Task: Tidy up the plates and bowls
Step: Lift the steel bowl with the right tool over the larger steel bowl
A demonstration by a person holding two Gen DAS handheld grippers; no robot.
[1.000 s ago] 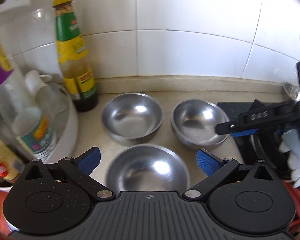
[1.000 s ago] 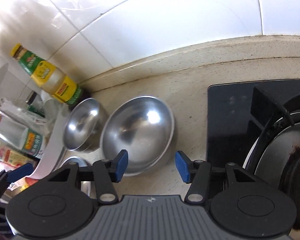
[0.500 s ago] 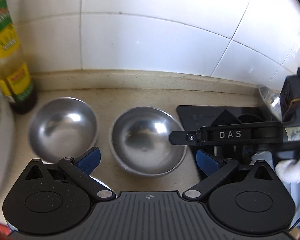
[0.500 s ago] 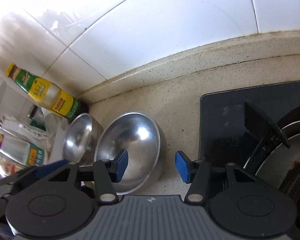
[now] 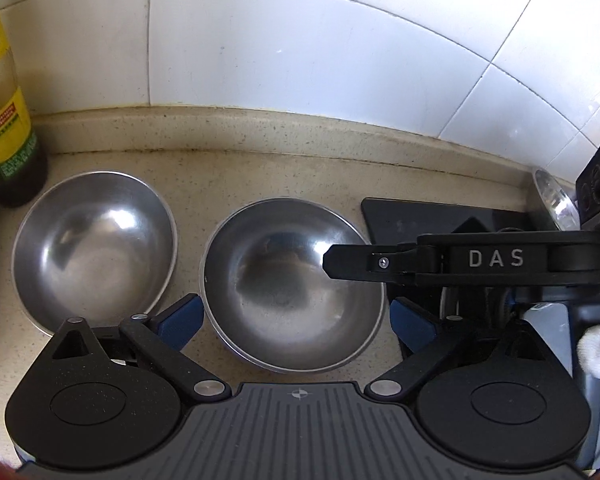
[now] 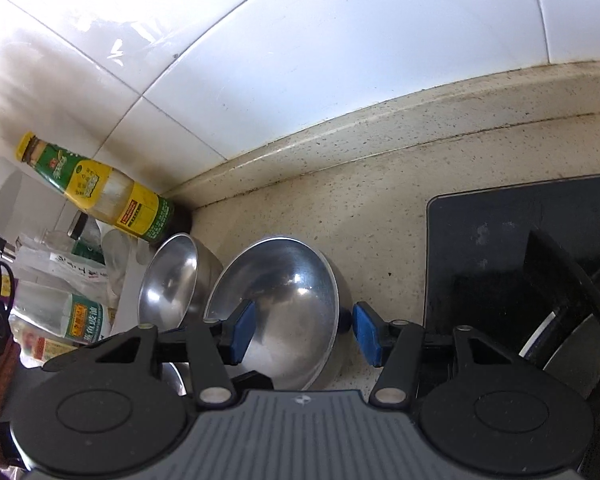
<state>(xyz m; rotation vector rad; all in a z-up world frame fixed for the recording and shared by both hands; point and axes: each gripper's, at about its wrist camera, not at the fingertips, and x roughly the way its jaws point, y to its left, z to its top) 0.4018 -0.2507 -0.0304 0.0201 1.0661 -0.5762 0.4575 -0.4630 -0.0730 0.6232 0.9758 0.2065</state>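
Where the bowls sit: two steel bowls side by side on the speckled counter (image 5: 260,168), the right bowl (image 5: 292,284) beside the black stove (image 5: 440,216), the left bowl (image 5: 94,244) near the sauce bottle (image 5: 2,120).
Right gripper (image 6: 302,330): jaws apart, straddling the right bowl's rim, one blue pad inside.
Left gripper (image 5: 294,320): jaws apart, flanking the same bowl.
Wall: white tiles (image 5: 300,48).
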